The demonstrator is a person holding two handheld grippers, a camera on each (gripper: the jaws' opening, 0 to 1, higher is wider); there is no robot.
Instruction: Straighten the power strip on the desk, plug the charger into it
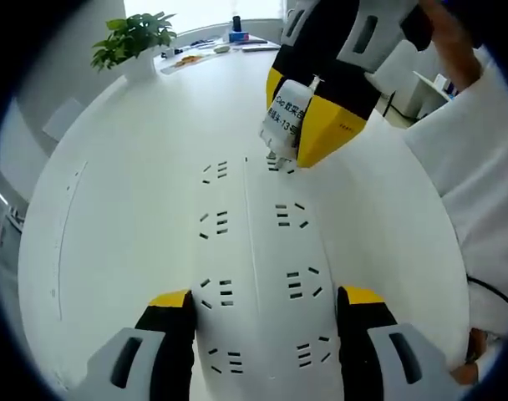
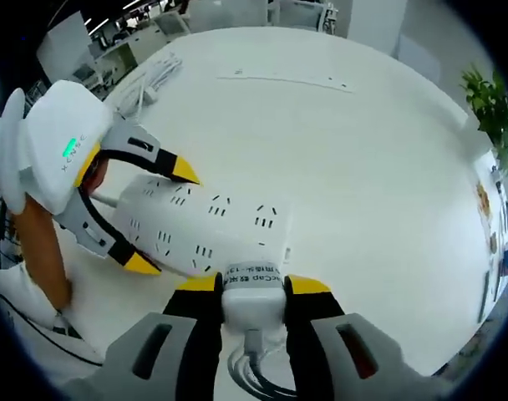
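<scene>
The power strip [image 1: 254, 276] lies flat on the white bench [image 1: 129, 192], and the left hand-held gripper [image 1: 266, 322] has its jaws closed against the strip's two long sides, steadying one end. The right hand-held gripper [image 2: 252, 288] is clamped on the white charger [image 2: 252, 292] and holds it at the strip's far sockets, its cable [image 2: 254, 372] trailing behind. Straightening looks done; whether the prongs are fully seated cannot be told, so pressing home likely remains.

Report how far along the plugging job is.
Done: the left gripper clamps the power strip, steadying it on the desk. In hand: the right gripper holds the charger at an end socket. Left: whether it is fully seated cannot be told; then release.
</scene>
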